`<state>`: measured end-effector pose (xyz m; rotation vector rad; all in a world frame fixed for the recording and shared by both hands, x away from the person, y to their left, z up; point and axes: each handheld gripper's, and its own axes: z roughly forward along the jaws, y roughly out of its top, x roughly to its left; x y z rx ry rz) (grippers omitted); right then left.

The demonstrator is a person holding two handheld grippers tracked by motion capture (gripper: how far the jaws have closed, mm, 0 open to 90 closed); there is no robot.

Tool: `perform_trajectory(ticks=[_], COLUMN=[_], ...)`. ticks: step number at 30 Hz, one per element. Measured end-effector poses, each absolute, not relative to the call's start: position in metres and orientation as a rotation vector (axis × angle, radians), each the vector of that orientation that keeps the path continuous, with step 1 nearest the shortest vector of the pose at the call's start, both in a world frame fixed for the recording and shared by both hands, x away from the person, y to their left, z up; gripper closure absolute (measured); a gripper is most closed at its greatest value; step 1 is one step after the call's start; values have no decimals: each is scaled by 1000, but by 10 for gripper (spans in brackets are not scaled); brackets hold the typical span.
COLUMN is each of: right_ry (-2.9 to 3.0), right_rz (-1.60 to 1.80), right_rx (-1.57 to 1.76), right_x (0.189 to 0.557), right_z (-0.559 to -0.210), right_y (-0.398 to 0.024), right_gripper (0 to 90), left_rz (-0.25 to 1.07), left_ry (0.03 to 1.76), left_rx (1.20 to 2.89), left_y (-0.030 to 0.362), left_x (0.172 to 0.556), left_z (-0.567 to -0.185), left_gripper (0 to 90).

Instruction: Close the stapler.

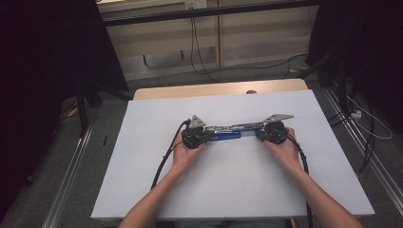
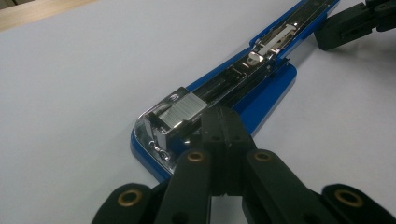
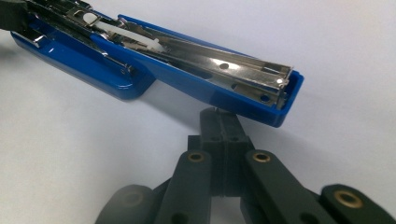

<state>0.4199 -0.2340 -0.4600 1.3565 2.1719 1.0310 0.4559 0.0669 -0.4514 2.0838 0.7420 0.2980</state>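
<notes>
A white, matte, rectangular surface (image 1: 157, 185), seen from the high view. Along its far edge a strip of light wood (image 1: 190, 90) is exposed, with a small dark round mark (image 1: 251, 91) near the middle of that strip. Lying directly on the surface, about midway between the left and right edges and somewhat nearer the far edge, is a blue stapler (image 1: 227, 134), opened out flat. Its long axis runs roughly parallel to the far edge. In the left gripper view, the blue base (image 2: 261, 100) rests flat on the white sheet, with the metal staple channel (image 2: 219, 86) facing upward. The surface stands on grey floor (image 1: 90, 156).
</notes>
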Motion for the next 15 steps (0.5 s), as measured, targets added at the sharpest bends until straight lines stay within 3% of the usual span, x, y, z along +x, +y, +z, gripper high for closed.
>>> perform_trajectory(ticks=[15], right_ry=[2167], right_rz=[1045], right_rx=[1340], right_x=[420], right_z=[-460], right_y=[-232], right_gripper=[900], left_rz=[296], left_ry=[736], left_rx=[2082], left_y=[67], left_x=[456], left_z=[-452], left_gripper=[900])
